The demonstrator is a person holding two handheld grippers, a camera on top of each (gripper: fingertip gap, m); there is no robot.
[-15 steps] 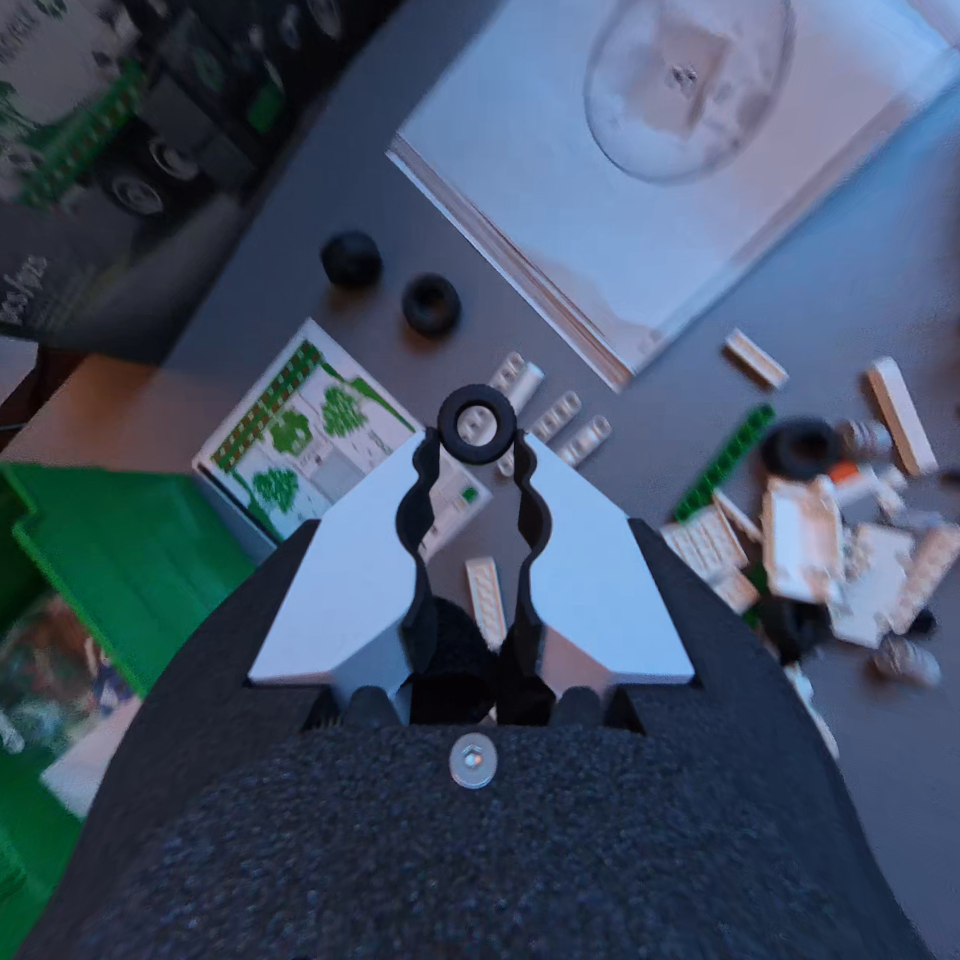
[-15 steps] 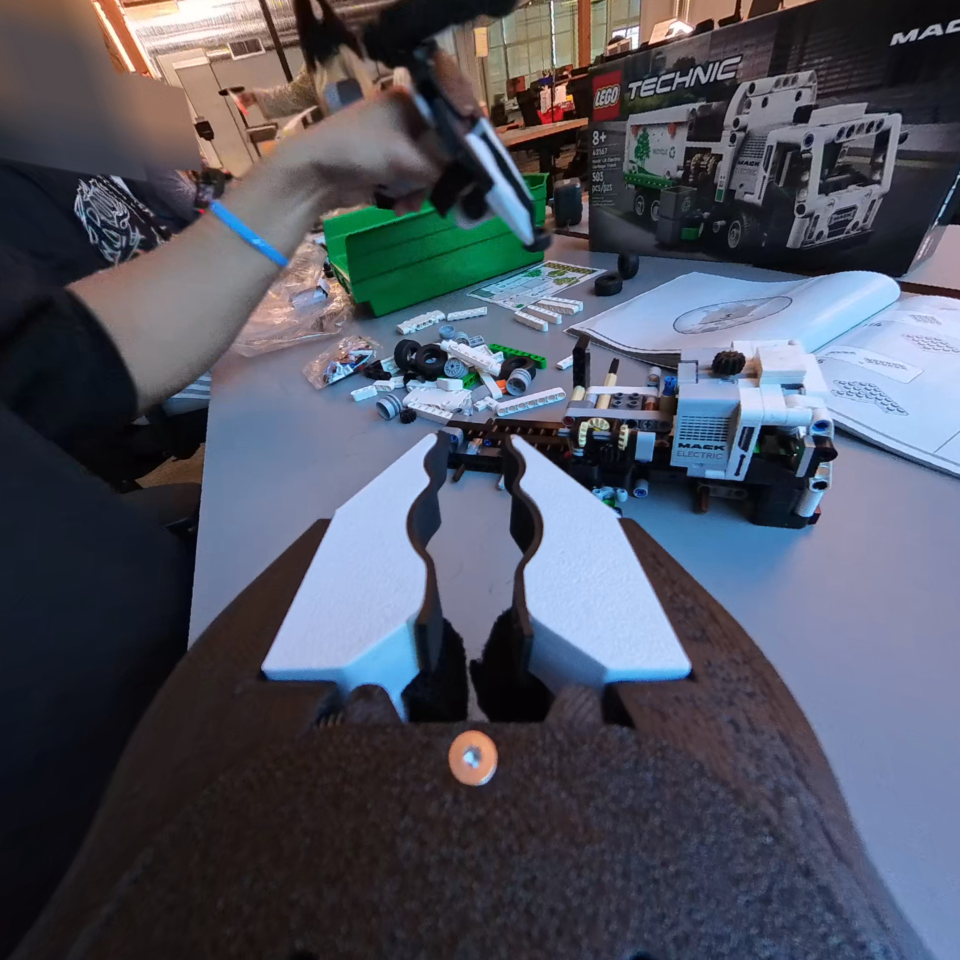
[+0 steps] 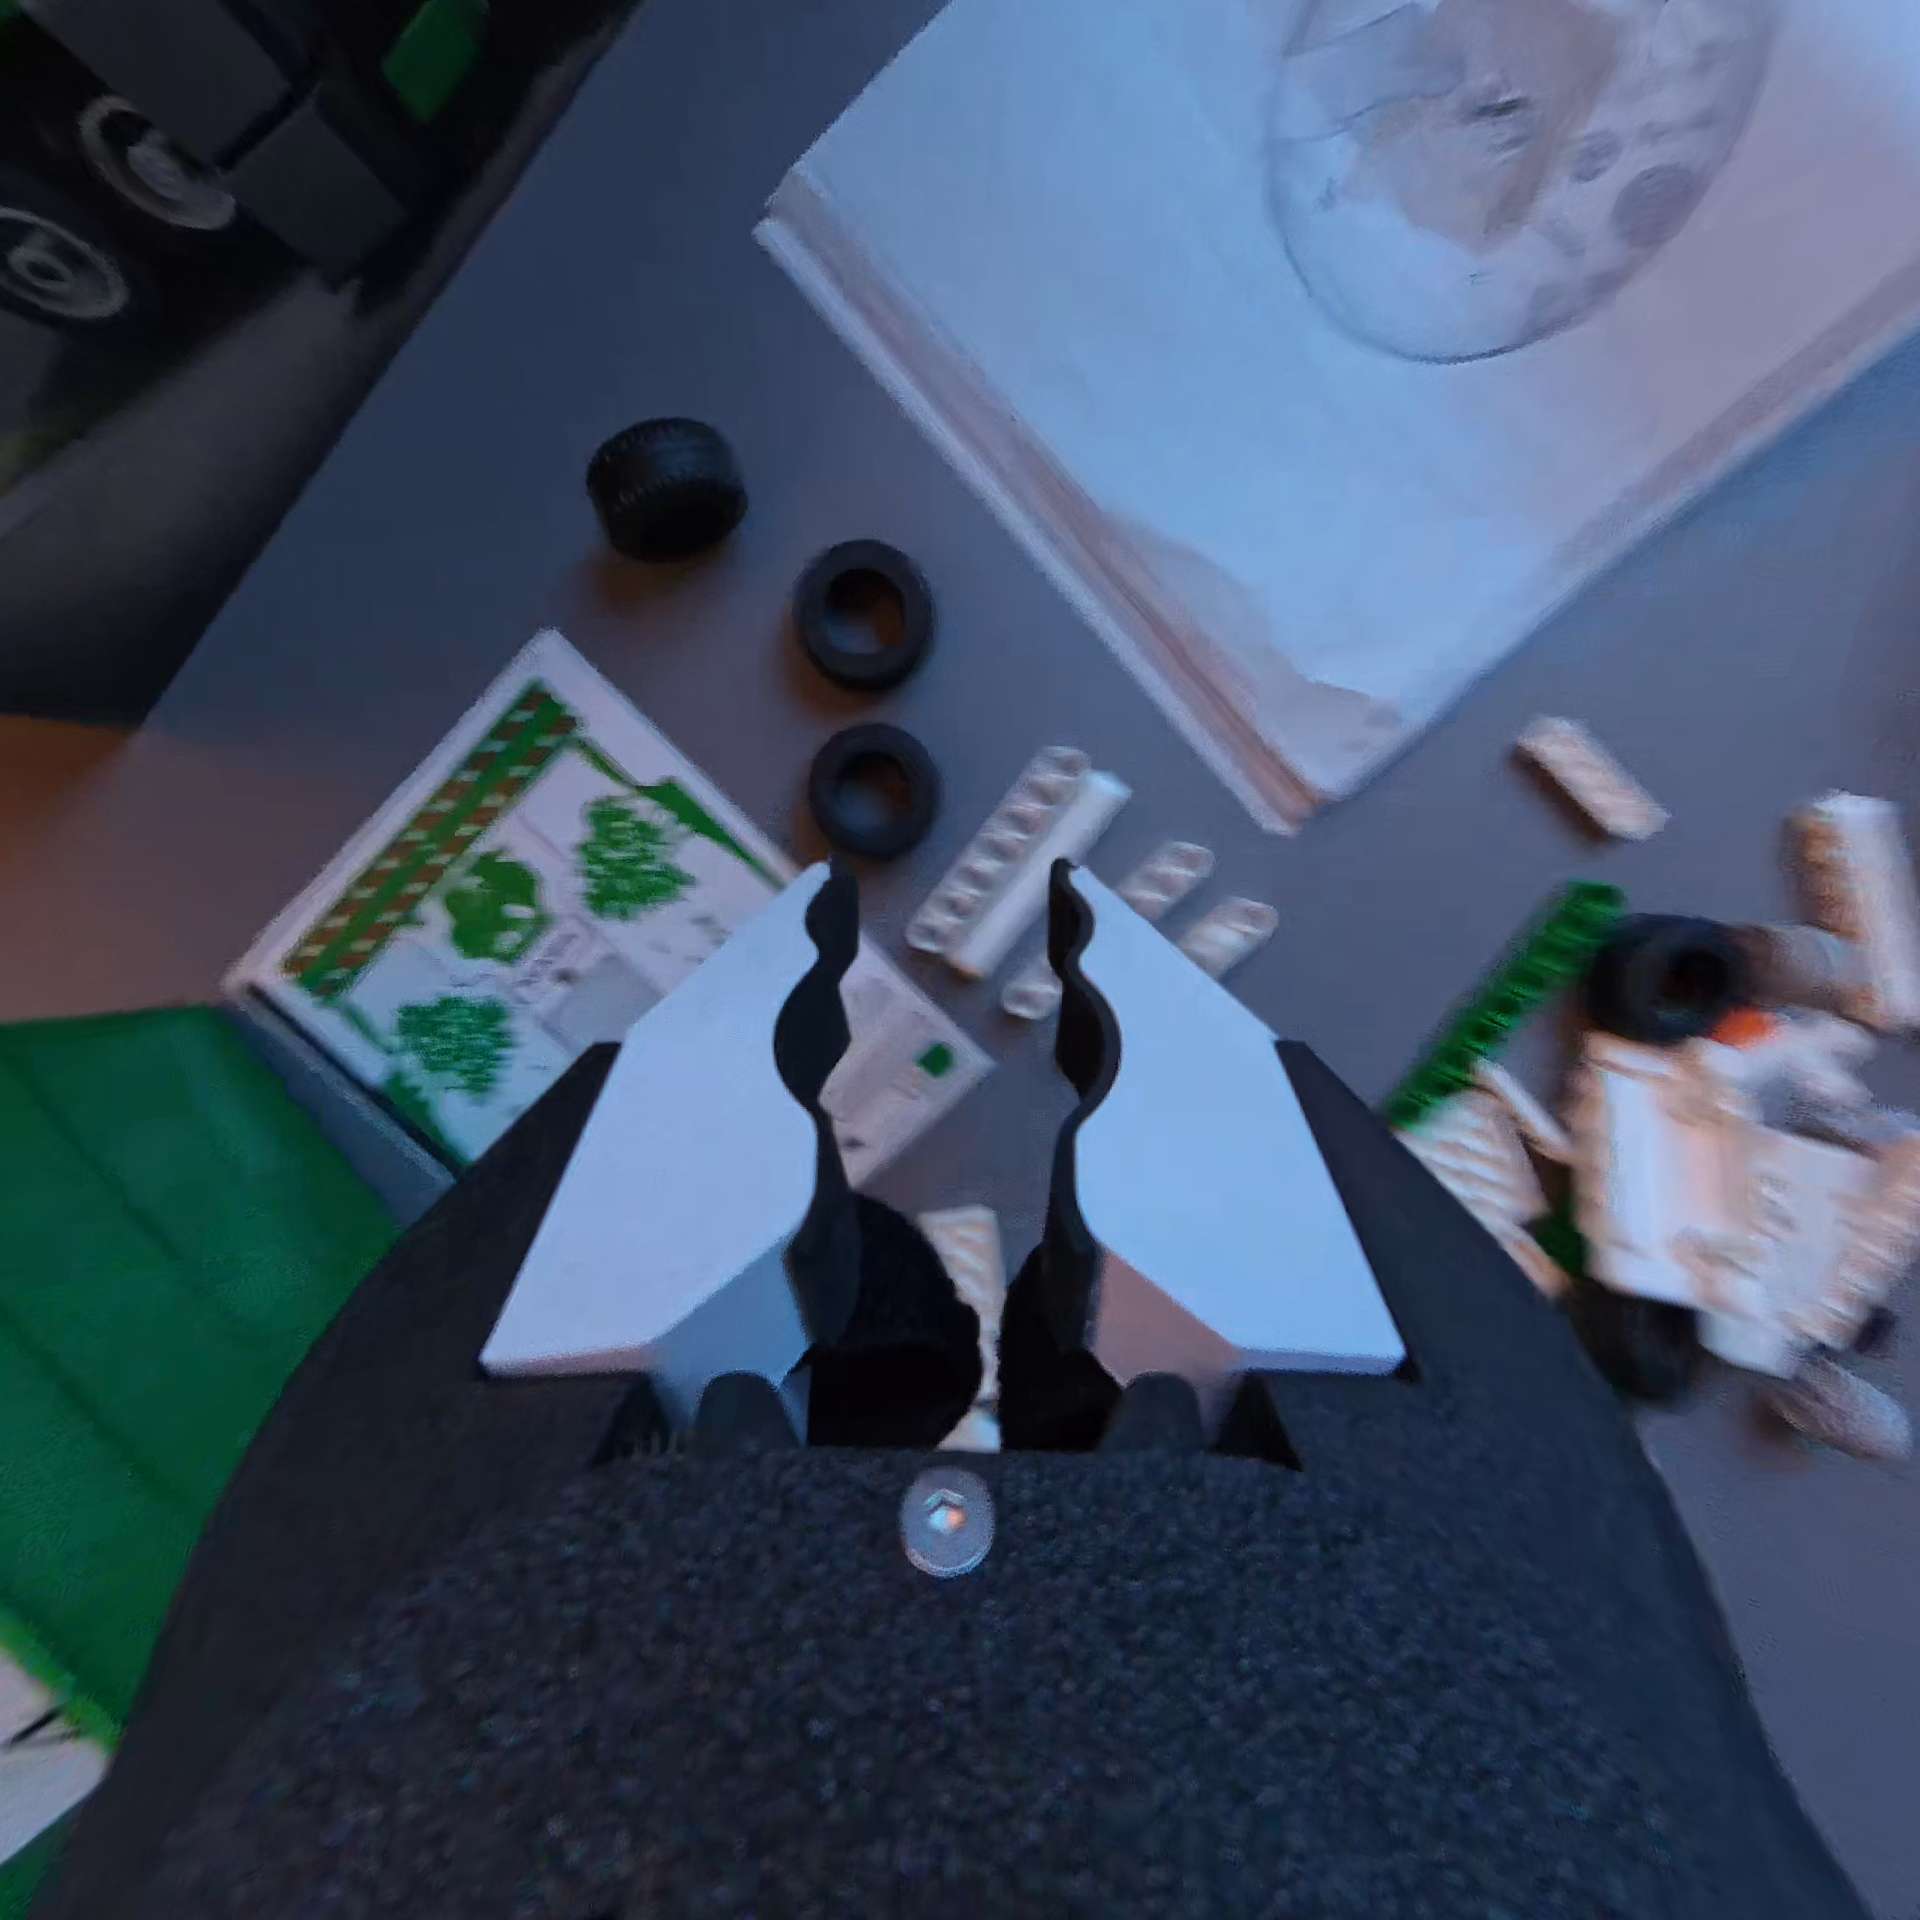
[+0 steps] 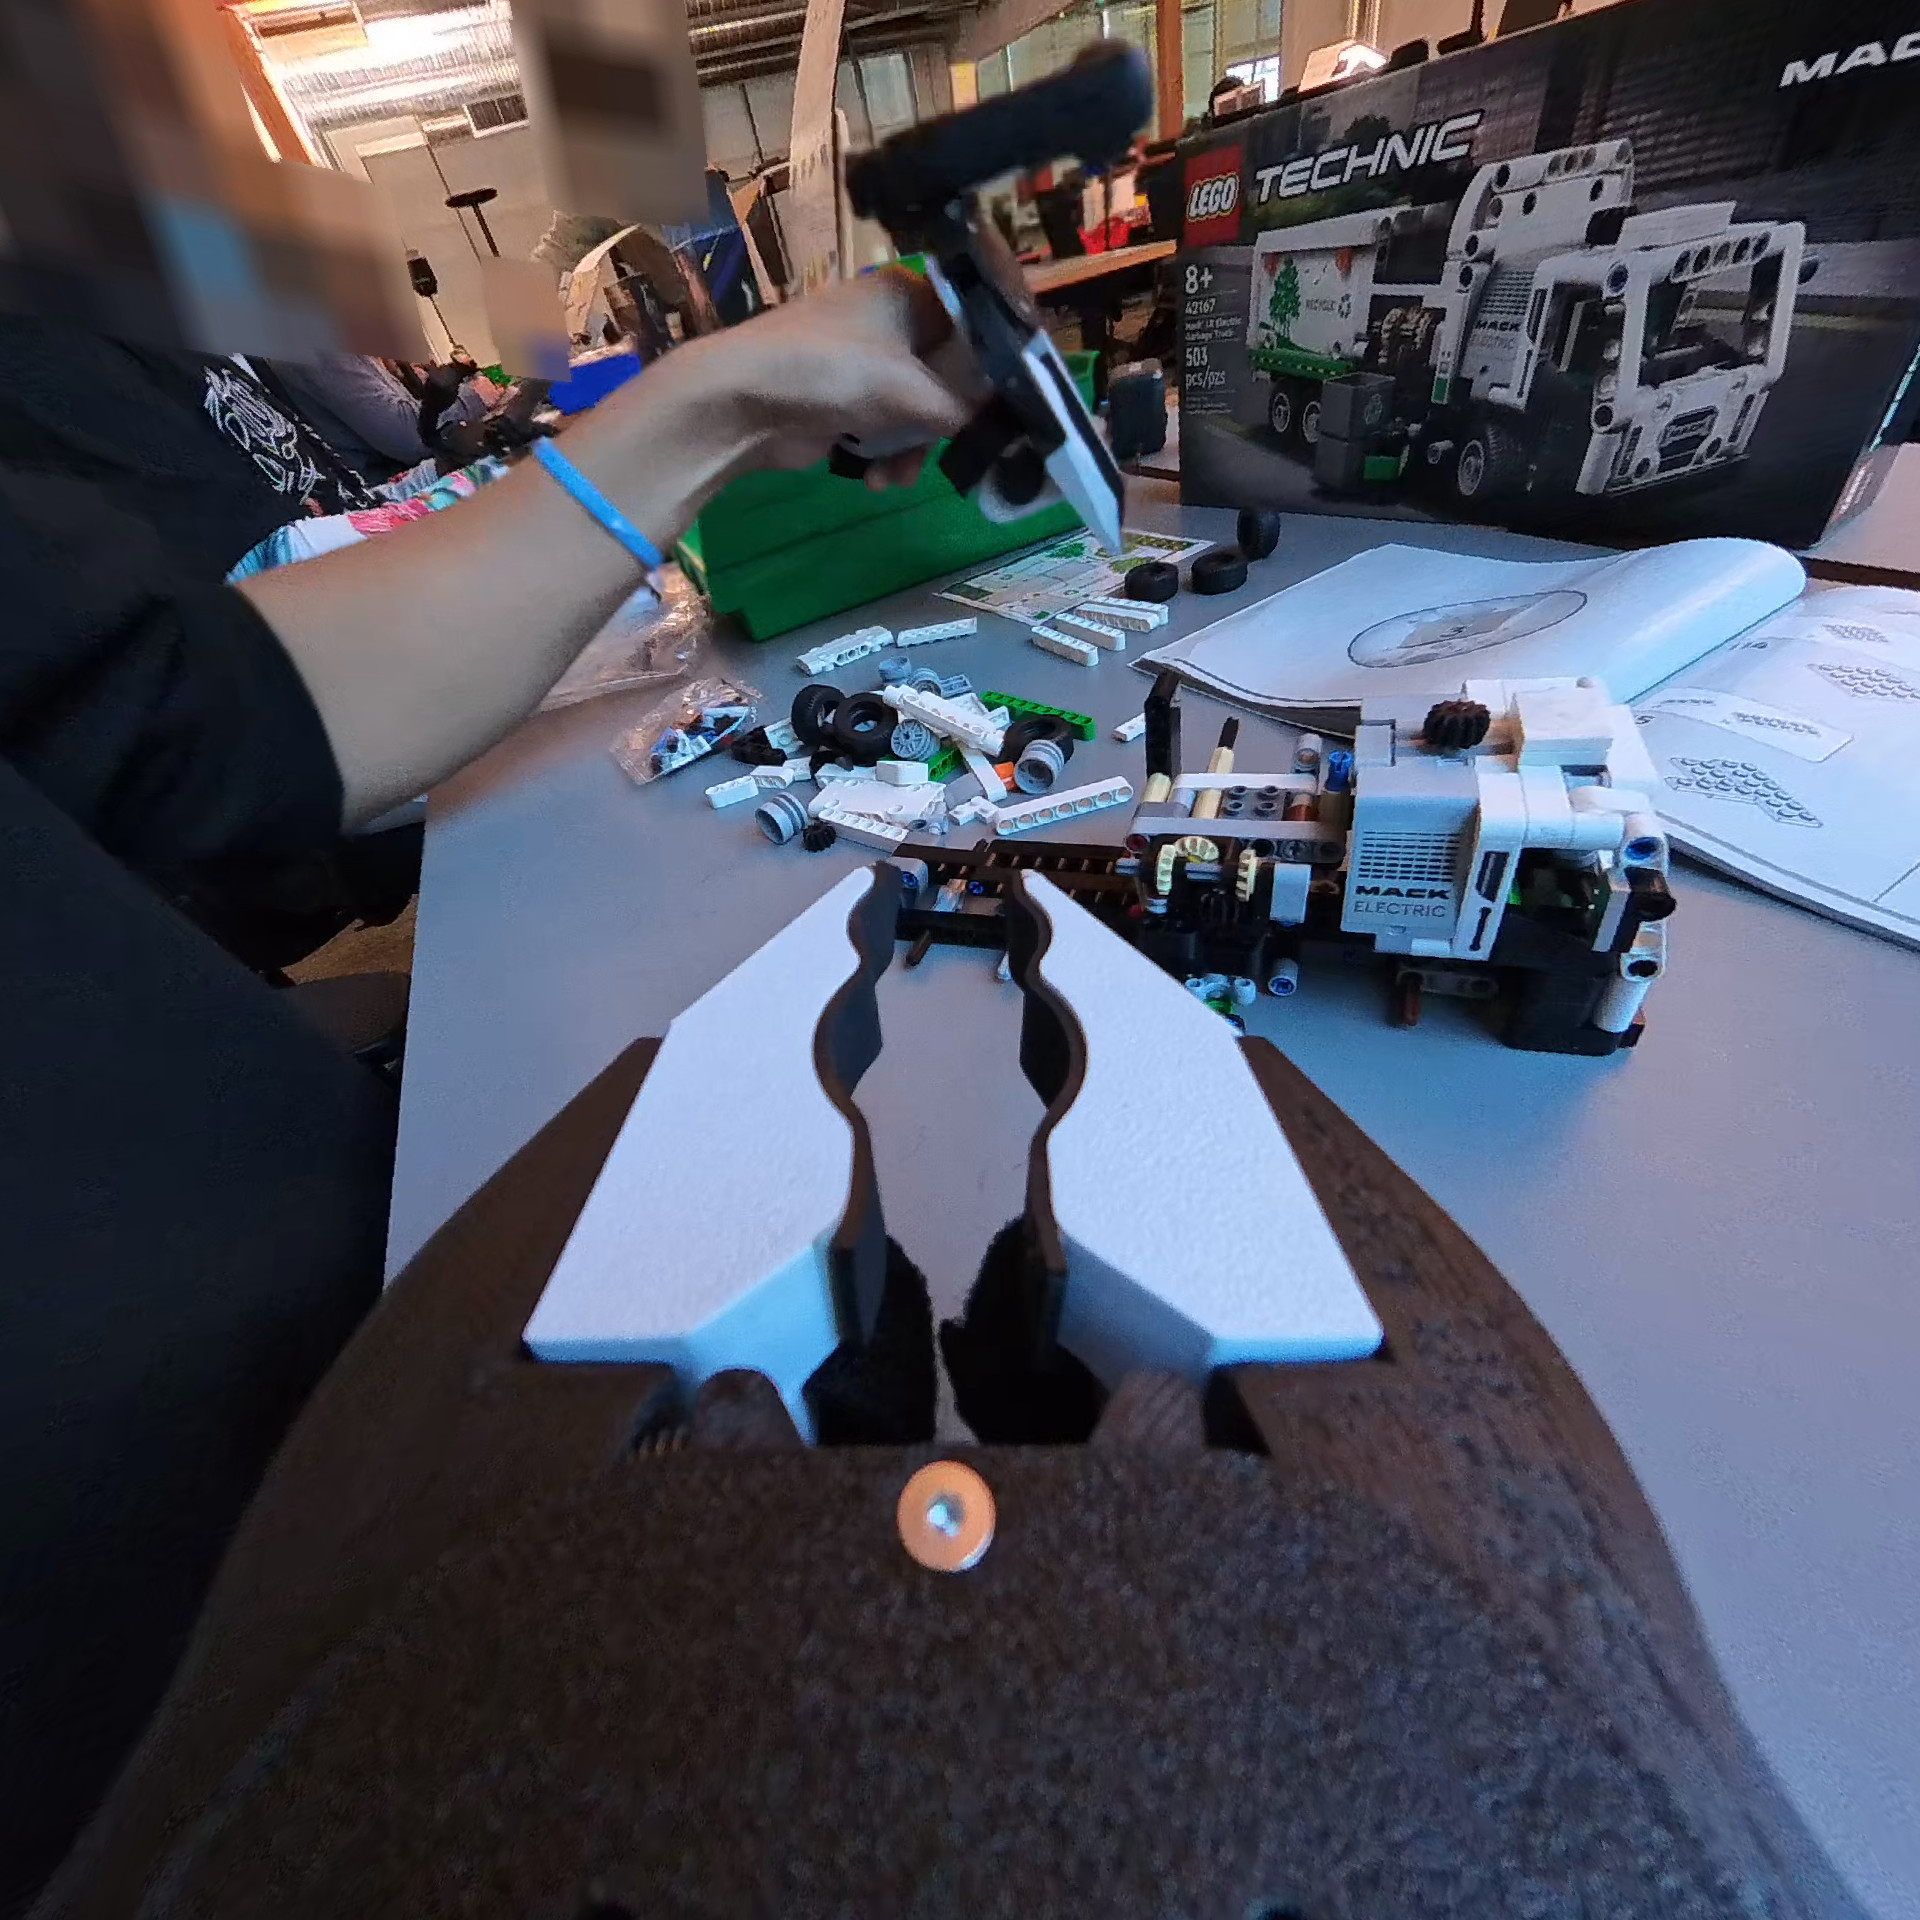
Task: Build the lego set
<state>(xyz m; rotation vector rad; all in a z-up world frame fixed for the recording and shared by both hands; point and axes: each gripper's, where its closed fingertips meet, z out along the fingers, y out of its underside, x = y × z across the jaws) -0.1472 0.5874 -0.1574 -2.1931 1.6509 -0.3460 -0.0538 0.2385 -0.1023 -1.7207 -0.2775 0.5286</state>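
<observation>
My left gripper (image 3: pixel 948 883) hangs above the tabletop (image 3: pixel 1714 582), fingers apart and holding nothing, over a black tyre (image 3: pixel 871 790) lying beside the sticker sheet (image 3: pixel 499 914). Two more tyres (image 3: pixel 862 613) lie toward the far edge, near the box (image 4: pixel 1558 312). My right gripper (image 4: pixel 948 888) is spread and empty too, low over bare tabletop near the front edge. Just past it stands the half-built white truck (image 4: pixel 1434 862), with loose white beams (image 4: pixel 1060 805) behind. The green bin (image 4: pixel 831 561) sits left; its contents are hidden.

Half-built white truck (image 4: pixel 1434 873) upright beside loose pieces (image 4: pixel 894 748).
</observation>
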